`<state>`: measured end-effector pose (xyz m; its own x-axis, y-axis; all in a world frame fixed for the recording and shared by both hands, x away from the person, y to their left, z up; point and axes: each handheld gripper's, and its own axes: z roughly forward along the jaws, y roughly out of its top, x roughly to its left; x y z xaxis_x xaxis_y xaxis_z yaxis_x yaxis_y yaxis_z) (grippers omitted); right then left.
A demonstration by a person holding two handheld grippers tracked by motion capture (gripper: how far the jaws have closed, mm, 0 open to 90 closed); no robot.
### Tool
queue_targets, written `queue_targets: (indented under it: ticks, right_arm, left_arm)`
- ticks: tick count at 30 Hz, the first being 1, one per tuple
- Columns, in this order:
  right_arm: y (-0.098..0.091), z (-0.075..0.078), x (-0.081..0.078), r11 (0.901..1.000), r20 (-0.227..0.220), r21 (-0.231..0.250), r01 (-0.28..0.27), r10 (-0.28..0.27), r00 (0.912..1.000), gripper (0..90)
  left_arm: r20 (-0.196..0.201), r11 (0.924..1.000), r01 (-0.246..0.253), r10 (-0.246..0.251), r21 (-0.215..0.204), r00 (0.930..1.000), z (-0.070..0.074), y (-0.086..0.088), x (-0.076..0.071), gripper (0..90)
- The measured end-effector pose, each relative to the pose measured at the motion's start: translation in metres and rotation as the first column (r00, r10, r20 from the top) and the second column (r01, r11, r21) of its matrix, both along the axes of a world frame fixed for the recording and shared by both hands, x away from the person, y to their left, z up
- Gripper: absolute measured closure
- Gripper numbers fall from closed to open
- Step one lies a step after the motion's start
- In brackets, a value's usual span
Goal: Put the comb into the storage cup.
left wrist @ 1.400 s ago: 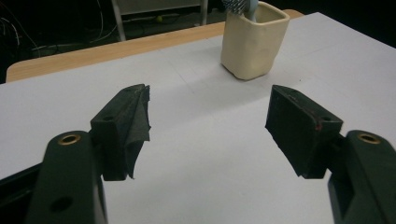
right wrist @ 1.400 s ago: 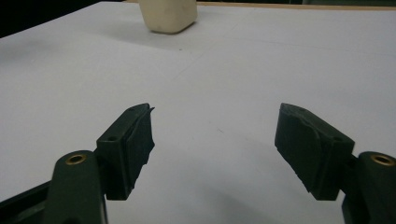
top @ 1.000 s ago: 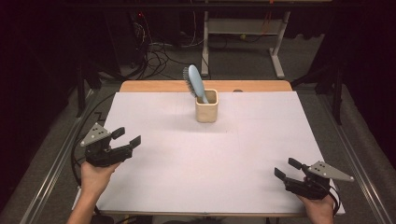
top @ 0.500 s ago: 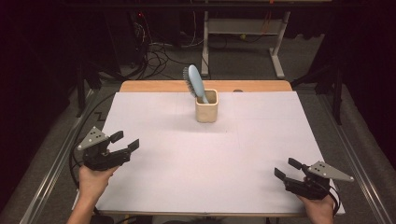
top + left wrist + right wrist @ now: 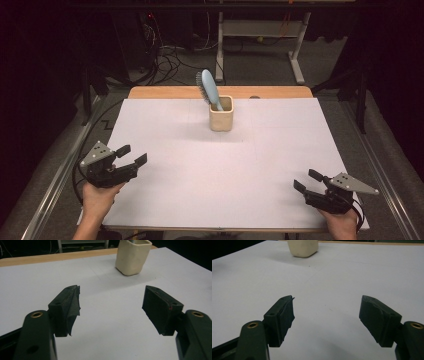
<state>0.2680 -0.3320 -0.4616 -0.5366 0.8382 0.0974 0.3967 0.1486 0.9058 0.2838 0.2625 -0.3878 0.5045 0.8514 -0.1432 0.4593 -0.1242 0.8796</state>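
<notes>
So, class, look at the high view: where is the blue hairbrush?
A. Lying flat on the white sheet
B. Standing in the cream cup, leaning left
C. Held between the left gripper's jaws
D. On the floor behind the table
B: the blue hairbrush stands handle-down in the cream cup, its bristled head tilting up and left, with both grippers far off near the table's front edge.

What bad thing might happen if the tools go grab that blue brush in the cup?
The brush leans out over one side of the small cup, so a sideways tug might tip the cup over. The cup stands far from both open tools, left tool and right tool, and near the far table edge; a clumsy push could slide it off.
</notes>
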Motion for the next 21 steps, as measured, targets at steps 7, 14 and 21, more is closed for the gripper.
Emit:
queue_targets:
  ticks: [7,14,21]
  right_arm:
    - [0.0,0.0,0.0,1.0,0.0,-0.003,0.0,0.0,1.0,28.5]
    - [0.0,0.0,0.0,1.0,-0.001,-0.002,-0.001,0.001,1.0,28.5]
    - [0.0,0.0,0.0,1.0,-0.001,-0.002,-0.002,0.002,1.0,28.5]
  left_arm:
    - [0.004,1.0,-0.001,0.001,0.0,1.0,-0.003,0.002,-0.003,30.8]
    - [0.0,1.0,-0.004,0.004,-0.005,1.0,-0.007,0.003,-0.005,30.6]
    - [-0.001,1.0,-0.006,0.006,-0.007,1.0,-0.011,0.004,-0.006,30.5]
